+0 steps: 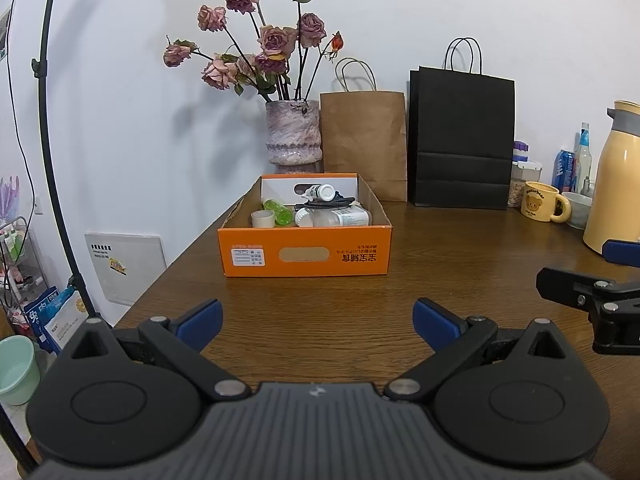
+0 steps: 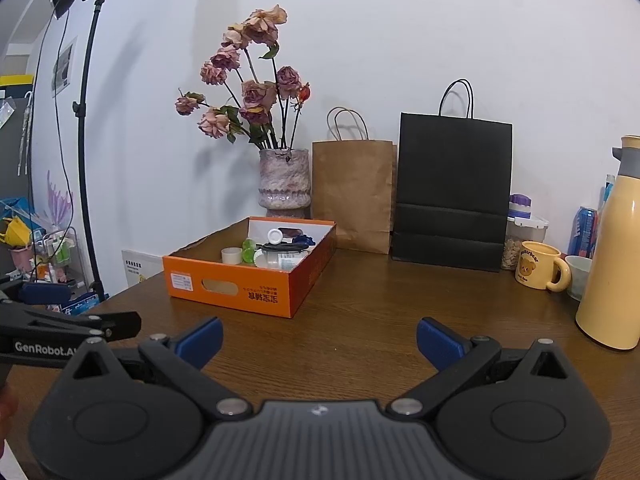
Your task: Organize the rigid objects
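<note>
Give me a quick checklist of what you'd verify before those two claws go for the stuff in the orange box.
1. Left gripper open and holding nothing: ok.
2. Right gripper open and holding nothing: ok.
3. Table bare between the grippers and the orange box: ok.
4. Box top open for reaching in: ok.
5. Items separate enough to grab one at a time: not ok; the white bottles, green thing and black cord lie crowded together.
6. Where the items should end up: cannot tell.
</note>
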A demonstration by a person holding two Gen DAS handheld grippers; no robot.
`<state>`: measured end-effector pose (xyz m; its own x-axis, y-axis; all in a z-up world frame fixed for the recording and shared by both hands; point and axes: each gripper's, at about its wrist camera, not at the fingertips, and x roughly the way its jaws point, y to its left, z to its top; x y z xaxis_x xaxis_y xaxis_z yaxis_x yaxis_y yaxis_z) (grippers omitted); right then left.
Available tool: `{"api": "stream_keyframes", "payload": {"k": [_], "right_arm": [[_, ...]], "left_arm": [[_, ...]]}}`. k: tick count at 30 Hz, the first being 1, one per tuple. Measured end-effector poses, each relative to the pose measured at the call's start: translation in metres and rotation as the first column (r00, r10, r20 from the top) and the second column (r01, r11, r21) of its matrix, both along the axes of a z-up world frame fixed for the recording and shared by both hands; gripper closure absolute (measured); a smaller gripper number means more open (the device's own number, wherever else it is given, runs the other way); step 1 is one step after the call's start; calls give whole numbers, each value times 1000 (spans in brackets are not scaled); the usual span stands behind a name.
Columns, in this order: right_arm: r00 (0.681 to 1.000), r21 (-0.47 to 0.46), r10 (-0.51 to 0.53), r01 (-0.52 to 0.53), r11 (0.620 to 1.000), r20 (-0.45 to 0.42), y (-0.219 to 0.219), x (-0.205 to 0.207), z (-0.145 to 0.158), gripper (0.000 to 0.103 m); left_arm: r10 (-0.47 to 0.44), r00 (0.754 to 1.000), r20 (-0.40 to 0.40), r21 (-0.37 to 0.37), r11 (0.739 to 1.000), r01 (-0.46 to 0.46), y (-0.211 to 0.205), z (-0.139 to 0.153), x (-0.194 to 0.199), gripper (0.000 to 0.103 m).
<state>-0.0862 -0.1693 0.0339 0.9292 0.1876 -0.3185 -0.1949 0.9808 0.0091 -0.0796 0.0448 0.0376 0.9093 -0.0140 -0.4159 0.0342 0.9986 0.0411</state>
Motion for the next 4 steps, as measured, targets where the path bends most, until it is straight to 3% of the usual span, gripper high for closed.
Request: {"api": "stream_keyframes", "payload": {"k": [4], "right_arm": [[1000, 1, -3, 3, 1000, -3, 0, 0, -2, 0]], "left_arm": [[-1, 1000, -2, -2, 1000, 1, 0, 0, 1, 0]]}}
